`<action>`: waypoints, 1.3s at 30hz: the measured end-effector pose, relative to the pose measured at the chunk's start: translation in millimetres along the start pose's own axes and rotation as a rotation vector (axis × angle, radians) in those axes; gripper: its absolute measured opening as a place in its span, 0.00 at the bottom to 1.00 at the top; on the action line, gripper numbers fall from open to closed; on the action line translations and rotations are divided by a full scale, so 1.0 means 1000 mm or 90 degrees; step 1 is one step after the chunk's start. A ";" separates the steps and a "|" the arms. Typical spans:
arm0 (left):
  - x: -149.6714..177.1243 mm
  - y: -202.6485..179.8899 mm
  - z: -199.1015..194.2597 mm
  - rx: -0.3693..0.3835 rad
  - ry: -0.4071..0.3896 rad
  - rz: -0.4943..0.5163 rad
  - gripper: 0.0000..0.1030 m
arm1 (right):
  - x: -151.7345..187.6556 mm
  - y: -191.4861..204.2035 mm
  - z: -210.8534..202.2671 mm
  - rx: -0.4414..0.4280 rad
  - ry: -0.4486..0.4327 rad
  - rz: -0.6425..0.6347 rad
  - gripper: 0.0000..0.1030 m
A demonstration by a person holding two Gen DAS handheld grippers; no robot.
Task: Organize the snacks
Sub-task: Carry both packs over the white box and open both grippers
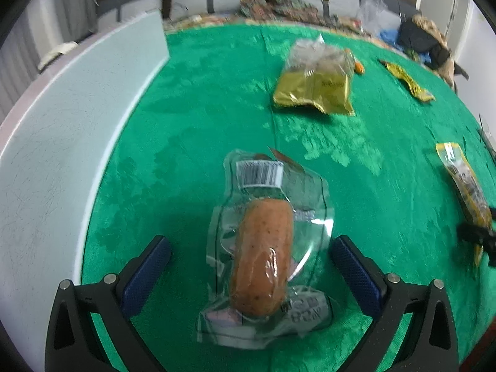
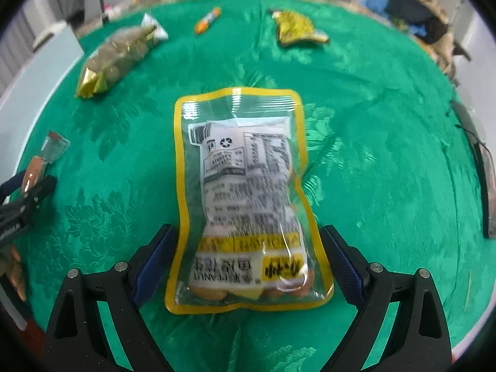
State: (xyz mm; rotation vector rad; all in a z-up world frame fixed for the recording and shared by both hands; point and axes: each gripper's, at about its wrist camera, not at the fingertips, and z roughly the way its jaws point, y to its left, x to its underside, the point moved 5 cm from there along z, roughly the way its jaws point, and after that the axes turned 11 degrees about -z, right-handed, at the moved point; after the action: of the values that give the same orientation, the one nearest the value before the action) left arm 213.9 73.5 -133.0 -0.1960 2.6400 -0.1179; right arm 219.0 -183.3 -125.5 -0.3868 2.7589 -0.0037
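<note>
A brown sausage in a clear vacuum pack (image 1: 263,245) lies on the green cloth between the fingers of my left gripper (image 1: 251,257), which is open around it without touching. A yellow-edged clear snack pouch (image 2: 245,204) lies between the fingers of my right gripper (image 2: 248,257), also open. The pouch also shows in the left wrist view (image 1: 465,183) at the right edge, beside the other gripper's dark fingers. The sausage pack and left gripper show at the far left of the right wrist view (image 2: 37,167).
A gold-and-clear bag of nuts (image 1: 316,77) (image 2: 117,59), a small yellow crumpled packet (image 1: 409,82) (image 2: 297,28) and an orange tube (image 2: 207,20) lie farther back. A pale grey board (image 1: 68,142) borders the cloth on the left. Clutter lines the far edge.
</note>
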 end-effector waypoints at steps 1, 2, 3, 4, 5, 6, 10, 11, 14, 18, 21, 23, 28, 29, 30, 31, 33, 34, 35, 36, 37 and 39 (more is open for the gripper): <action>-0.001 -0.001 -0.004 0.007 -0.003 0.009 0.76 | -0.004 -0.001 0.000 -0.009 0.002 -0.009 0.88; -0.002 -0.003 -0.007 0.013 -0.007 0.019 0.60 | -0.007 -0.003 -0.001 -0.021 -0.002 -0.012 0.76; -0.002 -0.003 -0.009 0.017 0.002 0.024 0.53 | -0.009 -0.006 -0.004 -0.013 -0.005 -0.014 0.63; -0.001 -0.001 -0.011 0.032 0.007 0.018 0.49 | -0.010 -0.010 -0.008 -0.033 -0.006 -0.004 0.62; 0.000 0.002 -0.014 0.045 0.012 0.006 0.42 | -0.007 -0.015 -0.012 -0.070 -0.004 0.023 0.61; 0.003 0.004 -0.019 0.059 0.014 -0.011 0.42 | -0.003 -0.020 -0.015 -0.099 -0.010 0.047 0.61; 0.012 0.013 -0.042 0.135 0.008 -0.084 0.42 | 0.012 -0.034 -0.042 -0.182 -0.059 0.112 0.61; 0.014 0.013 -0.049 0.154 0.005 -0.098 0.42 | 0.017 -0.035 -0.049 -0.206 -0.068 0.127 0.61; 0.018 0.010 -0.069 0.197 -0.003 -0.126 0.42 | 0.018 -0.028 -0.060 -0.218 -0.072 0.129 0.61; 0.015 0.020 -0.106 0.244 -0.031 -0.170 0.42 | -0.003 0.004 -0.080 -0.239 -0.093 0.093 0.61; 0.005 0.047 -0.140 0.274 -0.066 -0.219 0.43 | -0.037 0.043 -0.105 -0.267 -0.126 0.054 0.61; -0.005 0.077 -0.165 0.278 -0.099 -0.249 0.43 | -0.056 0.078 -0.122 -0.292 -0.149 0.021 0.61; -0.020 0.170 -0.198 0.200 -0.155 -0.293 0.45 | -0.105 0.191 -0.159 -0.386 -0.186 -0.072 0.61; -0.021 0.195 -0.199 0.165 -0.161 -0.301 0.45 | -0.114 0.220 -0.165 -0.405 -0.189 -0.093 0.61; -0.020 0.215 -0.200 0.137 -0.161 -0.310 0.45 | -0.117 0.238 -0.168 -0.416 -0.190 -0.108 0.62; -0.019 0.234 -0.199 0.112 -0.162 -0.318 0.45 | -0.122 0.264 -0.170 -0.425 -0.193 -0.127 0.62; -0.014 0.267 -0.195 0.059 -0.161 -0.329 0.50 | -0.126 0.309 -0.171 -0.426 -0.198 -0.165 0.62; -0.009 0.286 -0.191 0.023 -0.153 -0.335 0.54 | -0.127 0.332 -0.169 -0.424 -0.201 -0.186 0.62; -0.005 0.298 -0.185 -0.003 -0.147 -0.340 0.65 | -0.126 0.353 -0.165 -0.422 -0.201 -0.201 0.64; 0.001 0.308 -0.182 -0.023 -0.143 -0.348 0.74 | -0.123 0.368 -0.159 -0.421 -0.200 -0.211 0.69; 0.007 0.321 -0.177 -0.050 -0.137 -0.362 0.77 | -0.122 0.383 -0.151 -0.412 -0.198 -0.221 0.72; 0.020 0.335 -0.170 -0.075 -0.121 -0.382 0.82 | -0.116 0.406 -0.128 -0.388 -0.166 -0.255 0.76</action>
State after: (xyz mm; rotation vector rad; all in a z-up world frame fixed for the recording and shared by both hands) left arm 75.9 409.0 -32.5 -0.9825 2.3194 -0.1331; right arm 170.8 232.9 13.3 -1.0075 2.3276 0.7396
